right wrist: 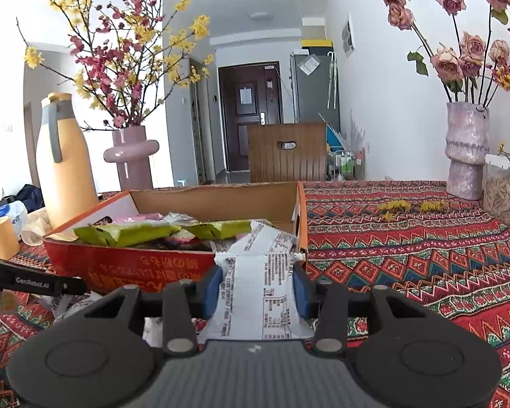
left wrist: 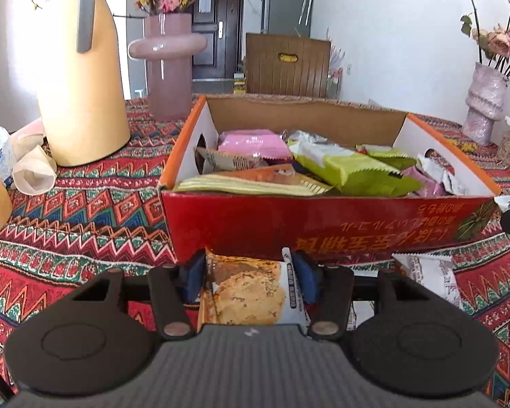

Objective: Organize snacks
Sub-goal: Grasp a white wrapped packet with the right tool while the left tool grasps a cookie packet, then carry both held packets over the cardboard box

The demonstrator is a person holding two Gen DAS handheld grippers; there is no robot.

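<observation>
Patterned tablecloth, left tool clamped on cookie packet, right tool clamped on white wrapper

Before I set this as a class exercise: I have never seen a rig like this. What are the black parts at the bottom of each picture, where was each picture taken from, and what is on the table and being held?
There is no robot. A person holds a two-finger gripper in each hand, and each has a camera looking along its fingers, so the black parts are the grippers themselves. One picture comes from the left gripper, the other from the right gripper. On the patterned tablecloth stands a red box of snack packets, with a yellow jug and a pink vase behind. The left gripper's pads touch the sides of a cookie packet. The right gripper grips a white packet in front of the box.
</observation>
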